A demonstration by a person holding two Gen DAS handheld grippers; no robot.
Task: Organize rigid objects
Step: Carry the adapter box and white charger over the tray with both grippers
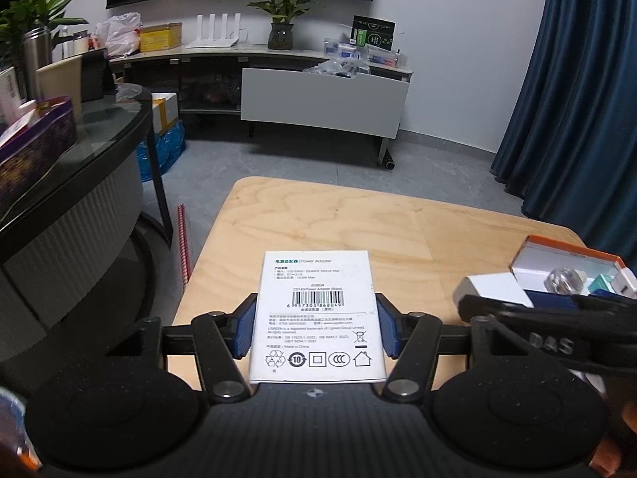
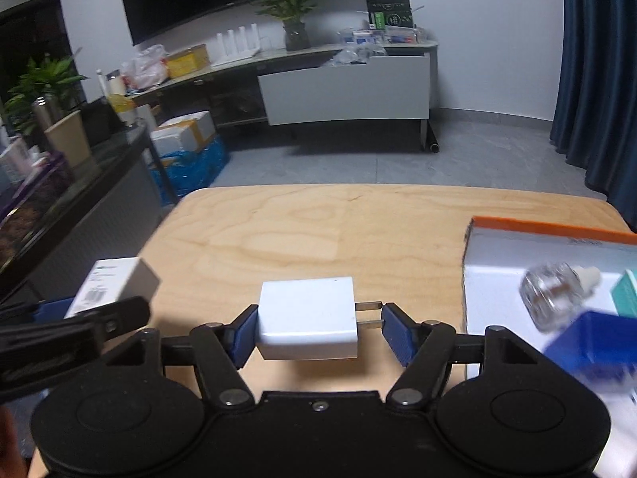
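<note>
Two grippers: each has one item between its blue pads, side by side above the wooden desk [image 2: 302,223]
Left gripper [image 1: 316,328]: pinches the white power-adapter box [image 1: 316,310] by its long edges, barcode face up; both pads touch the card
Right gripper [image 2: 316,330]: the white charger [image 2: 308,318] lies between its fingers; the left pad touches the body, the right pad sits just past the prong tips, and whether it presses them I cannot tell
Charger's place: between the right gripper's fingers, above the desk, prongs [image 2: 368,314] pointing at the right pad
Open tray box [image 2: 501,263]: orange-rimmed, to the right of the right gripper, already holding a clear faceted bottle [image 2: 551,292], a blue box [image 2: 593,346] and a teal item [image 2: 627,290]
Step in hand, as I judge it: carry the charger over to the tray box
Doing it well: a hold on prong tips is likely to pivot, so keep the wrist level and move slowly; lower it into bare white floor ahead of the blue box, and part the fingers only once it rests there
Risk: nudging the bottle, which looks ready to roll
Left side: keep the adapter box level and well apart from the right gripper's path
</note>
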